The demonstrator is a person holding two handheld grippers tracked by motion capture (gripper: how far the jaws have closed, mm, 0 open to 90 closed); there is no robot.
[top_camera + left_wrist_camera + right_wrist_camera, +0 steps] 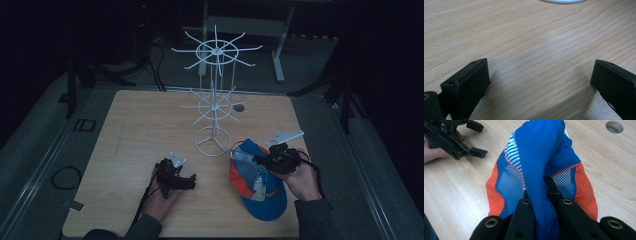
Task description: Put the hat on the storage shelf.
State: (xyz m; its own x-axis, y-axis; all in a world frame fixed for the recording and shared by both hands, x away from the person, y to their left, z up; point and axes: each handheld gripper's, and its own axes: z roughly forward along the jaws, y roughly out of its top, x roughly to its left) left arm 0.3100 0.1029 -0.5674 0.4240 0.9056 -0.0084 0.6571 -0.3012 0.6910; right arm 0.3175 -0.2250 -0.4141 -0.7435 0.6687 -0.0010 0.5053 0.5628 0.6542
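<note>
The left gripper looks down along its two black jaws, which stand wide apart with nothing between them. One jaw rises at the near left, the other at the near right. Beneath them lies the pale wooden table, its grain running across. At the far edge, right of centre, a curved white rim rests on the wood.

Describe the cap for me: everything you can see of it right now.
The cap is blue cloth with orange side panels, blue mesh inserts and a white-and-blue striped lining. It lies on the wooden table at the person's right, just right of the white wire rack's base ring, its blue brim toward the near edge. The right gripper is shut on a fold of its blue fabric, which stands up between the jaws, so the crown looks bunched and partly lifted.
</note>
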